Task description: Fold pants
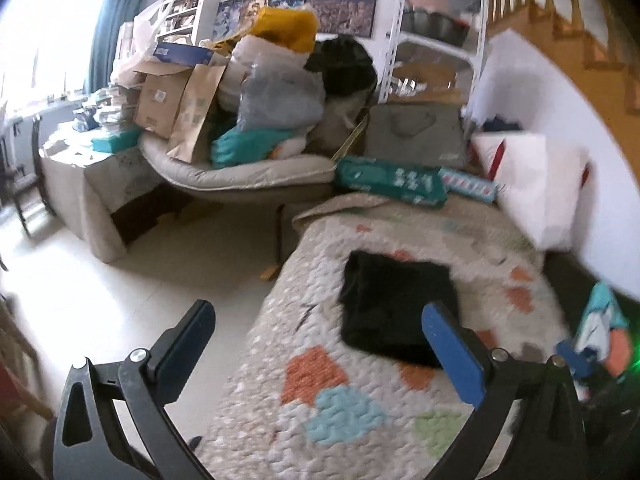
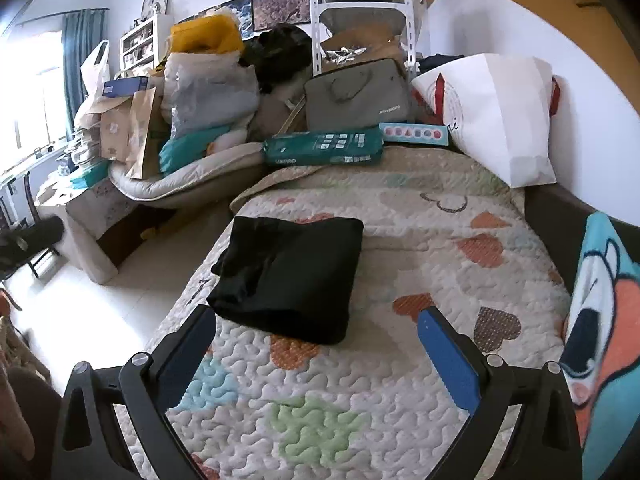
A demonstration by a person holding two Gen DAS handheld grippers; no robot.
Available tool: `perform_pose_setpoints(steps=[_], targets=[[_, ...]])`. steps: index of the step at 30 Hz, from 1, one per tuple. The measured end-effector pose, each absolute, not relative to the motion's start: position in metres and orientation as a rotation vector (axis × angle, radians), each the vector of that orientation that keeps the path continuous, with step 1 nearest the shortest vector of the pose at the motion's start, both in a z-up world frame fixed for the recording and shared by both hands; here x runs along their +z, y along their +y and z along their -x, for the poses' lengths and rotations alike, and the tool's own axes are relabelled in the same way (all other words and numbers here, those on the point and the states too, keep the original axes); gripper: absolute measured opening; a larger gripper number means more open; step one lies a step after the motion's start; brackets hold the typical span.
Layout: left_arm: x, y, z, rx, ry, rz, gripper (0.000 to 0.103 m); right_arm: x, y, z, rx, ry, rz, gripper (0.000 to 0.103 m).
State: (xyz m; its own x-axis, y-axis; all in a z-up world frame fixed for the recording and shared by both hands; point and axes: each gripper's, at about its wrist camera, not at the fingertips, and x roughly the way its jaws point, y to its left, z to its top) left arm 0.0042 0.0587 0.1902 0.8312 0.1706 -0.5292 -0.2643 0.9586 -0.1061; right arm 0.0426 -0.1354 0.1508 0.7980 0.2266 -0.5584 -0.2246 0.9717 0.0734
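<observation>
Quilted heart-print bedspread [image 2: 400, 208] underneath; ahead, a green package [image 2: 324, 146], grey laptop bag [image 2: 356, 96], white paper bag [image 2: 500, 112] ahead-right, cartoon blanket [image 2: 604, 320] far right.

Matt black cloth pants [image 2: 286, 276] on a bumpy quilted cloth bedspread [image 2: 400, 360]

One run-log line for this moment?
pants: folded, on quilt | left claw: open, empty | right claw: open, empty

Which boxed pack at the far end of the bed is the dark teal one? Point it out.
The teal pack, the longer one on the left. The pack beside it on the right is pale blue with a row of pink circles.
</observation>
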Motion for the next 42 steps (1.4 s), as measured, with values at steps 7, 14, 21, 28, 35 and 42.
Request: perform_pose_setpoints(steps=[7,14,21,28,35,42], targets=[[0.174,0.046,-0.013,0.210,0.611,0.091,0.103,0.144,-0.138,-0.048,0.232,0.637,-0.027,0.103],[0.167,0.044,-0.017,0.189,0.637,0.083,0.103,0.138,-0.134,-0.051,0.235,0.657,-0.013,0.103],[0.176,0.047,-0.012,0.258,0.577,0.081,0.103,0.137,-0.132,-0.051,0.241,0.665,-0.014,0.103],[0.173,0.062,-0.023,0.228,0.694,0.195,0.103,0.136,-0.125,-0.048,0.257,0.667,-0.001,0.103],[0.179,0.064,-0.019,0.230,0.680,0.203,0.103,0.135,-0.118,-0.044,0.274,0.661,0.027,0.103],[0.195,0.061,-0.009,0.252,0.596,0.154,0.103,0.135,-0.114,-0.042,0.280,0.655,0.038,0.103]])
